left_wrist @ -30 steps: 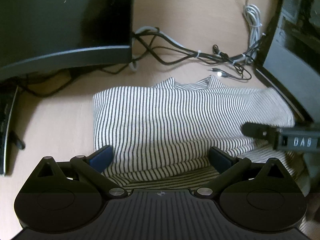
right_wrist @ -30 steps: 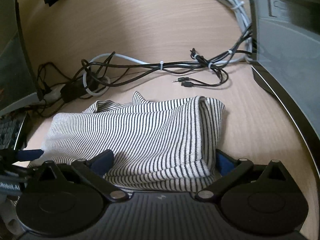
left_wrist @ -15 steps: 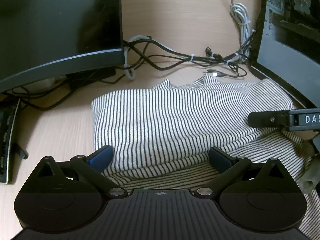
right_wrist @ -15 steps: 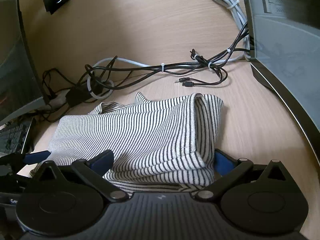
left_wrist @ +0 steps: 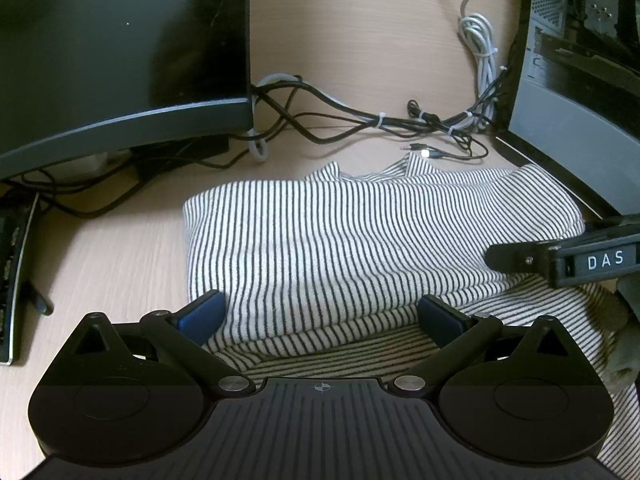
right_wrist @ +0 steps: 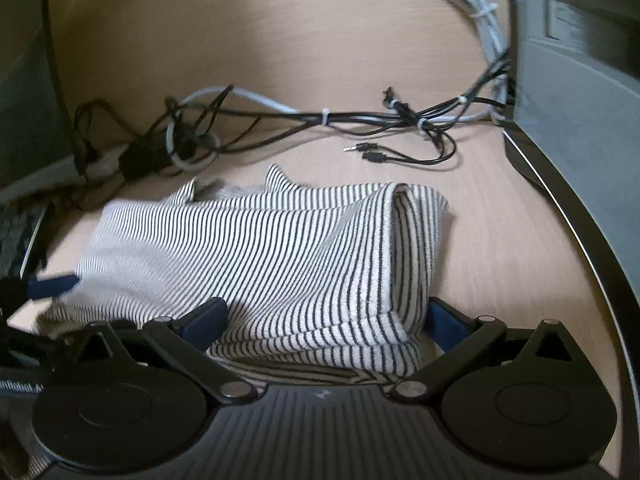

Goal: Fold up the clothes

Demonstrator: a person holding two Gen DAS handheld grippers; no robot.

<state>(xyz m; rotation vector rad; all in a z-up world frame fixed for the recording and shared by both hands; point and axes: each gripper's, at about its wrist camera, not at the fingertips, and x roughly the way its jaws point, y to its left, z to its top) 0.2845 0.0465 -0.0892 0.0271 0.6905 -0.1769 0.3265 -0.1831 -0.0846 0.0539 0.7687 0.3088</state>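
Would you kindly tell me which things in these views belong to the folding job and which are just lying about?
Part of the job:
- black-and-white striped knit garment, partly folded
- left gripper, open, fingers astride the garment's near edge
- right gripper, open, likewise

Lying about:
- bundle of black and grey cables
- dark curved monitor
- computer case
- keyboard edge
- light wooden desk

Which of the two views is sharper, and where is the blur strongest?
The left wrist view is sharper: the stripes on the striped garment are crisp. The right wrist view is smeared by motion, most at the garment's left part; both views bend straight edges at the borders.
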